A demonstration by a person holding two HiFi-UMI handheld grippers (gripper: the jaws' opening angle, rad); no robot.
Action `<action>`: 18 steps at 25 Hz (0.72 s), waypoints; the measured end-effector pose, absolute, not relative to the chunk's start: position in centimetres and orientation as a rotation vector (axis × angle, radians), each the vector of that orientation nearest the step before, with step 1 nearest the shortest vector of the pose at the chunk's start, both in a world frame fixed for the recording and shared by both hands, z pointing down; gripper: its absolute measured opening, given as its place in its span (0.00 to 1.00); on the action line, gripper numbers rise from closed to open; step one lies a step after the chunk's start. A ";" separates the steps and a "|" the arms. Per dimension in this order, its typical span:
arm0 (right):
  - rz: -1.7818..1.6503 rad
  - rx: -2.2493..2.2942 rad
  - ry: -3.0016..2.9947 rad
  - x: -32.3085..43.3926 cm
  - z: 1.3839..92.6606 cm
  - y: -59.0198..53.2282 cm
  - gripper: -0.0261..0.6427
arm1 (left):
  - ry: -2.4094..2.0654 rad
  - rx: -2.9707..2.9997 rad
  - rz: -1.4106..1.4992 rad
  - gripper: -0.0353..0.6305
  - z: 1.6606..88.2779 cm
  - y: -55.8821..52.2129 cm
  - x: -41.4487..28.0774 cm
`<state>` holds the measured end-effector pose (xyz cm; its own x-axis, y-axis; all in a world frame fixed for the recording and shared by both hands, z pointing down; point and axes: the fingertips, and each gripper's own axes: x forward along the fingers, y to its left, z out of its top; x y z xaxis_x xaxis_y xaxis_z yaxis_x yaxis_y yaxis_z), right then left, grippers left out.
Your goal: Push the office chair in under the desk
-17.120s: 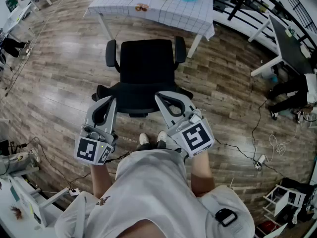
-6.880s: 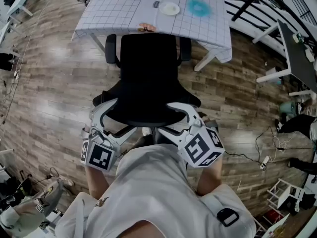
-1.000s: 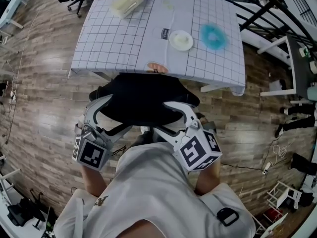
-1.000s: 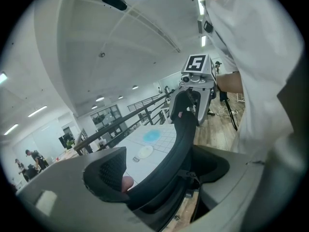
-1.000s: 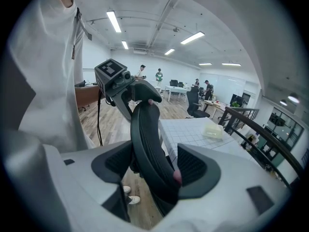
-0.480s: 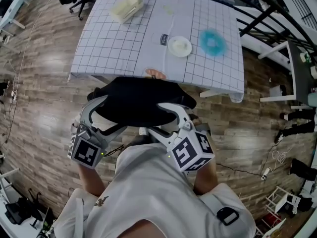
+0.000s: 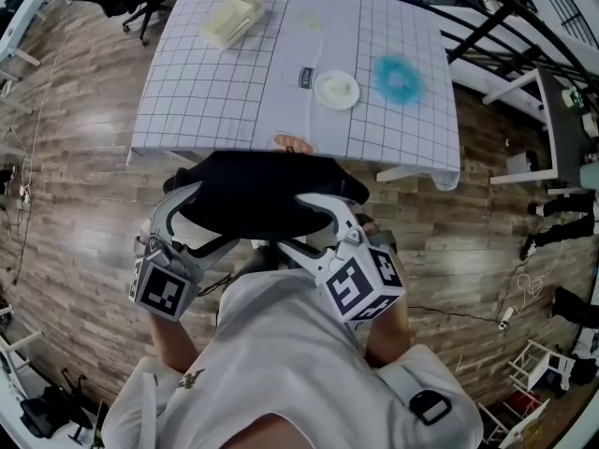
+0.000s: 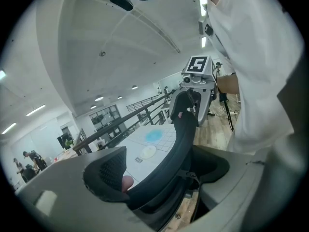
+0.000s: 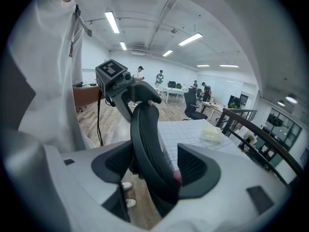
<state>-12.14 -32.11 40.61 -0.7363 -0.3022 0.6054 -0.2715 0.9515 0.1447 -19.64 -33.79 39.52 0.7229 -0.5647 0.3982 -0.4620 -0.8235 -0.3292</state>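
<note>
L gripper (image 7: 192, 215) & R gripper (image 7: 304, 221) both clamp black office chair (image 7: 257, 190) backrest; chair tucked at white grid-cloth desk (image 7: 215, 92) near edge.

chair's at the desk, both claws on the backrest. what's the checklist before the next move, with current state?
1. Left claw grip: ok, jaws shut on the top edge of the backrest.
2. Right claw grip: ok, jaws shut on the same edge.
3. Pushed in under the desk: ok, the head view shows only the backrest outside the cloth edge.
4. Backrest against the desk edge: cannot tell. They meet in the head view, but contact is not visible.
5. Plate: ok, flat and well back from the near edge.
6. Shoes out of the way: cannot tell, everything below the backrest is hidden.
</note>
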 end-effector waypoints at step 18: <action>-0.053 0.426 -2.446 -12.9 40.4 -33.1 0.49 | 0.798 -2.732 -0.724 0.68 39.3 -34.9 -20.4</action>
<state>-12.90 -33.11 40.42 -0.7385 -0.3157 0.5958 -0.2898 0.9465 0.1423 -20.40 -34.90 39.34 0.7335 -0.5504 0.3987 -0.4504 -0.8330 -0.3214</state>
